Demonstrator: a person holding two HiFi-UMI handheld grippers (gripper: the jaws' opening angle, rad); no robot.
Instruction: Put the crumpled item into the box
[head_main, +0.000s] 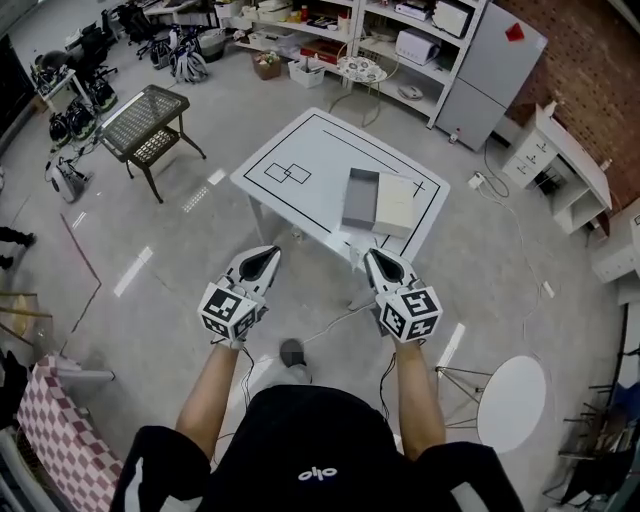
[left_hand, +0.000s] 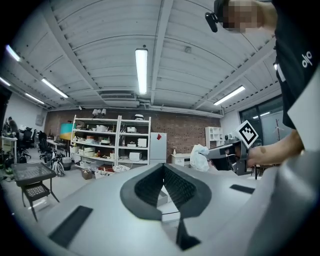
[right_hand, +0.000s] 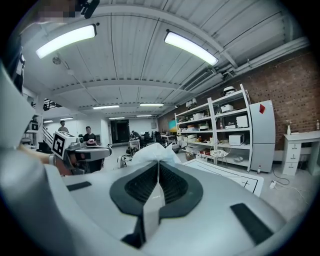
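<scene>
right gripper, forearm stretched toward 12 o'clock, we see clamped on the crumpled item; left gripper at its 9 o'clock, jaws together, empty.

I look down on a smooth grey floor, a white table with black lines, a small dark wire table, white shelves, a red brick wall, long bright lights on the ceiling

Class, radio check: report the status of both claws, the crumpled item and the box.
Left claw shut, empty. Right claw shut on white crumpled item. Box open on table ahead; nothing seen in the way.
</scene>
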